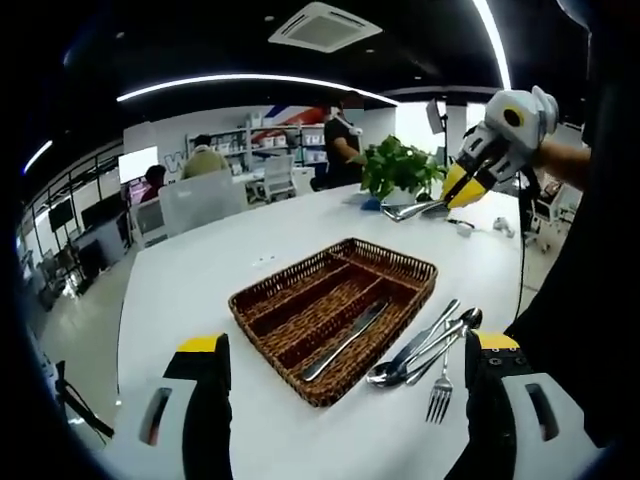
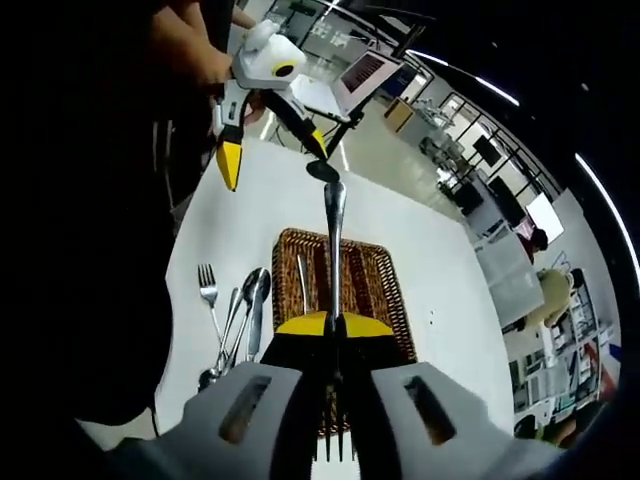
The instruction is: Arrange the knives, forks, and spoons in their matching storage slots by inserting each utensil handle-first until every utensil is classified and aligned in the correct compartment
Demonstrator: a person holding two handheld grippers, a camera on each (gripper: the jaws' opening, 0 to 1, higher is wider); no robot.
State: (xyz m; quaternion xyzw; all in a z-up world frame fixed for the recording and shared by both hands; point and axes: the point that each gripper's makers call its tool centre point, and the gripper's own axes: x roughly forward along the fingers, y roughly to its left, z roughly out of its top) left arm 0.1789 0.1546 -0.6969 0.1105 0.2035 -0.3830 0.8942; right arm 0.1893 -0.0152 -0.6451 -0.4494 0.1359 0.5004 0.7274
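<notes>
Gripping a fork (image 2: 334,215) between closed jaws, the right gripper (image 2: 334,326) holds it lengthwise above the wicker cutlery tray (image 2: 392,300); in the right gripper view the tines show below the jaws, nearest the camera, and the handle points out ahead over the tray. In the left gripper view the same gripper (image 1: 462,186) hangs high over the far side of the white table (image 1: 200,270) with the fork's handle (image 1: 405,210) jutting from it. The left gripper (image 1: 345,350) stands open and empty, its two jaws rising on either side of the tray's near end.

In the tray (image 1: 255,290) a single table knife (image 1: 345,342) lies along one compartment; the other compartments look bare, as far as the weave lets me tell. Just beside the tray, on the table, lies a loose pile (image 1: 425,348): at least one more fork (image 1: 440,392), a spoon or two and what looks like another knife, overlapping one another.

By my reading the job is early: one piece is sorted, one fork is in hand awaiting its slot, and the pile is left to do.
</notes>
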